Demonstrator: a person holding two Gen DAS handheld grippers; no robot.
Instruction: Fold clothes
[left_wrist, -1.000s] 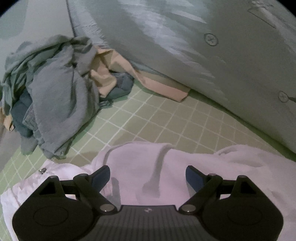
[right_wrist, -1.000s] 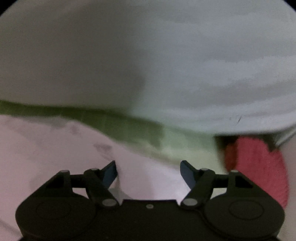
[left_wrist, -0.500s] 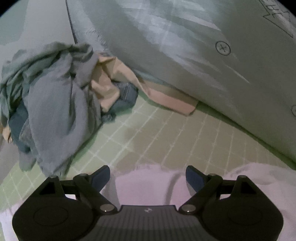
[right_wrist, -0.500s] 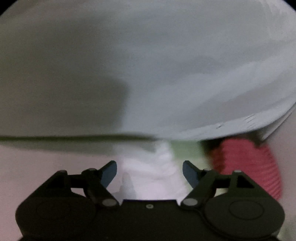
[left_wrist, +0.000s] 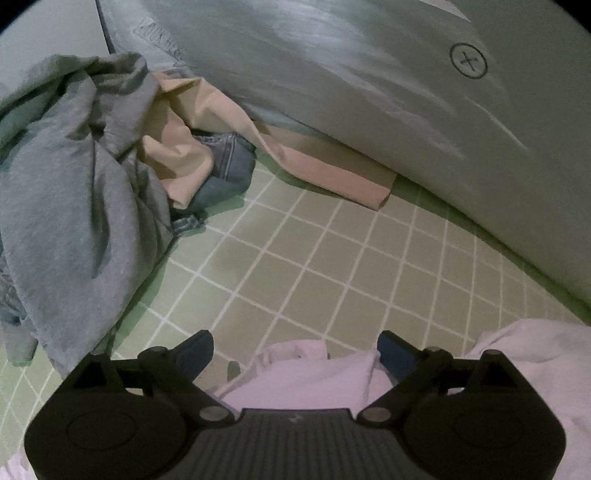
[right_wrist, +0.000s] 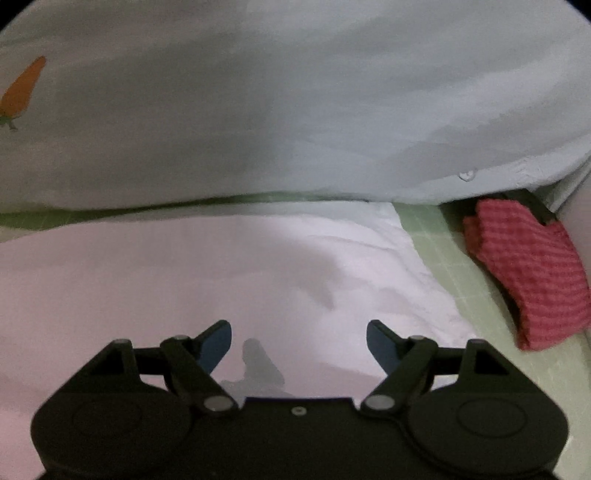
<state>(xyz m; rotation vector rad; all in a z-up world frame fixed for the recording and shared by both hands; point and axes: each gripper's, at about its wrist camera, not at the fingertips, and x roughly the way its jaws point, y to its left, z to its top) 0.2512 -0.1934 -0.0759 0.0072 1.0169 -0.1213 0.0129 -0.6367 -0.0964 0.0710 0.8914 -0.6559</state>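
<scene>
A white garment (right_wrist: 184, 280) lies spread flat on the green gridded mat (right_wrist: 436, 240). My right gripper (right_wrist: 299, 341) hovers over it, open, nothing between its blue fingertips. In the left wrist view only a rumpled edge of the white garment (left_wrist: 314, 376) shows at the bottom, under my left gripper (left_wrist: 295, 350), which is open and holds nothing. A heap of unfolded clothes (left_wrist: 70, 206), grey-blue, beige and denim, sits at the left on the green mat (left_wrist: 332, 258).
A big pale quilt or pillow (left_wrist: 369, 74) bounds the mat at the back; it also fills the top of the right wrist view as a quilt (right_wrist: 295, 110) with a carrot print. A folded red knitted piece (right_wrist: 532, 273) lies at the right.
The left gripper has drawn back toward the white garment's edge, so more bare mat shows ahead. The right gripper's view has swung from the quilt down onto the flat garment. Both stay open.
</scene>
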